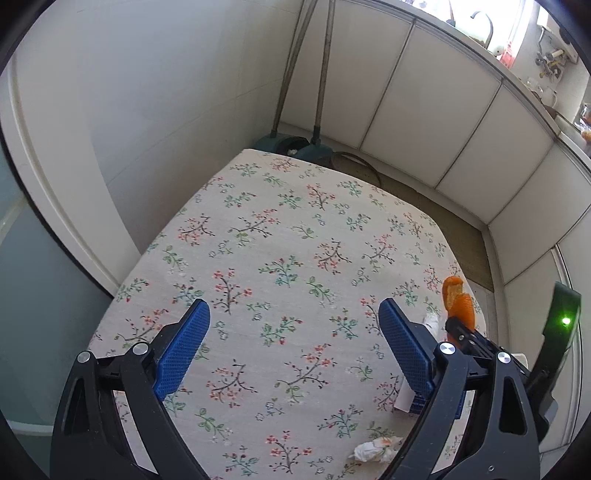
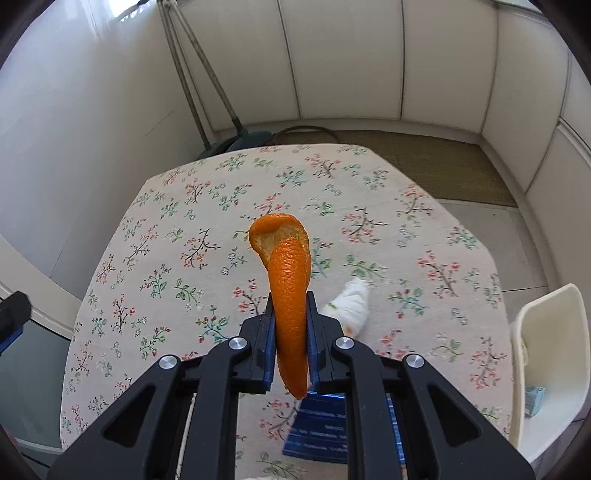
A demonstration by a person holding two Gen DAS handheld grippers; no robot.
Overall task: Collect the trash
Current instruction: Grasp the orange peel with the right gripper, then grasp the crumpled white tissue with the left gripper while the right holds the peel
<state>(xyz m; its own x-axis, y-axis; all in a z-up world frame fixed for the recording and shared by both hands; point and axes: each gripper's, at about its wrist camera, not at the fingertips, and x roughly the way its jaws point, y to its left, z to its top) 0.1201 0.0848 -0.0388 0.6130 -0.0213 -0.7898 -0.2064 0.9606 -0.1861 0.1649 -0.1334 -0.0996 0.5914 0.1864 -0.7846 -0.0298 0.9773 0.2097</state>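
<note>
Home kitchen corner: floral-patterned cloth-covered surface (image 1: 280,236); white panelled cabinet fronts (image 1: 436,110) under countertop carrying curved metal tap (image 1: 487,26); two long-handled teal floor tools (image 1: 295,146) leaning against white wall; woven brown floor mat (image 2: 436,166).

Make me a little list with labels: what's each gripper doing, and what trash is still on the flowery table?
right gripper: shut on the orange peel, held above the table
left gripper: open, empty
flowery tablecloth: covers the table
still on the table: crumpled tissue, second crumpled tissue, blue packet
white bin: at the table's right edge, something small and blue-green inside
</note>
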